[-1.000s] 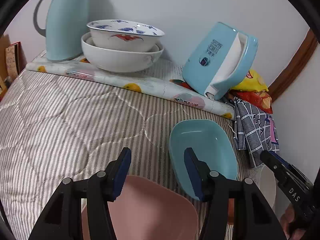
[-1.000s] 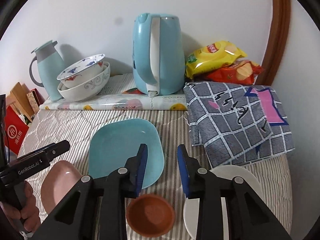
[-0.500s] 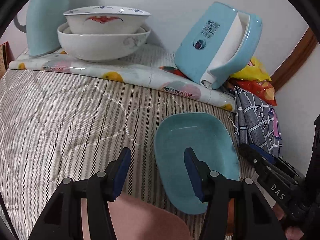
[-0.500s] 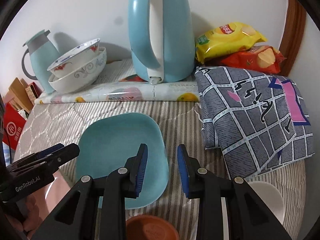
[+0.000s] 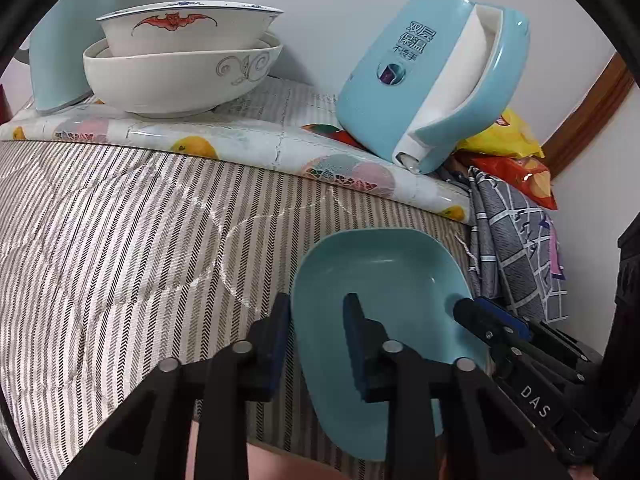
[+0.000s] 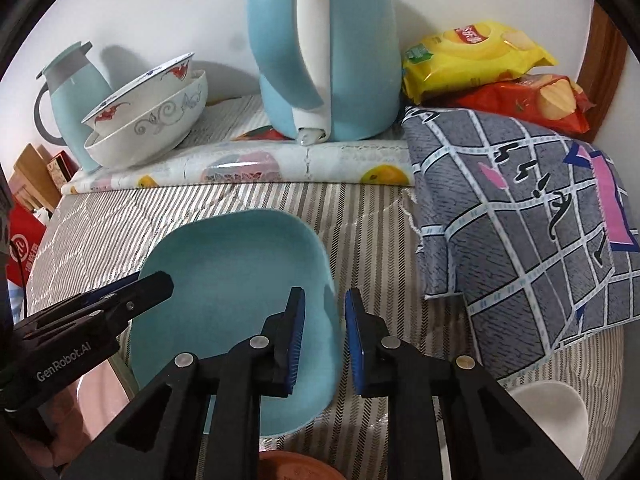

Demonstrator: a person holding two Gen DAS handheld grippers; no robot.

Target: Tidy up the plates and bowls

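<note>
A teal squarish plate (image 5: 392, 280) lies on the striped quilt. My left gripper (image 5: 316, 306) straddles its left rim, one finger outside and one inside, and its jaws are closing with a small gap still showing. My right gripper (image 6: 325, 295) straddles the plate's (image 6: 232, 272) right rim the same way, jaws closing and pads not visibly pressing. Each gripper also shows in the other's view: the right gripper (image 5: 480, 322), the left gripper (image 6: 136, 292). Two nested white bowls (image 5: 180, 76) stand on the flowered mat at the back.
A pink plate (image 6: 96, 392), a brown small bowl (image 6: 296, 470) and a white plate (image 6: 556, 412) lie near the front edge. A teal kettle (image 6: 324, 48), a teal jug (image 6: 72, 92), snack bags (image 6: 472, 56) and a chequered cloth (image 6: 520, 220) crowd the back and right.
Both grippers have come forward and down onto the teal plate. Their jaws have narrowed, and each now has a rim of the plate between its fingers.
</note>
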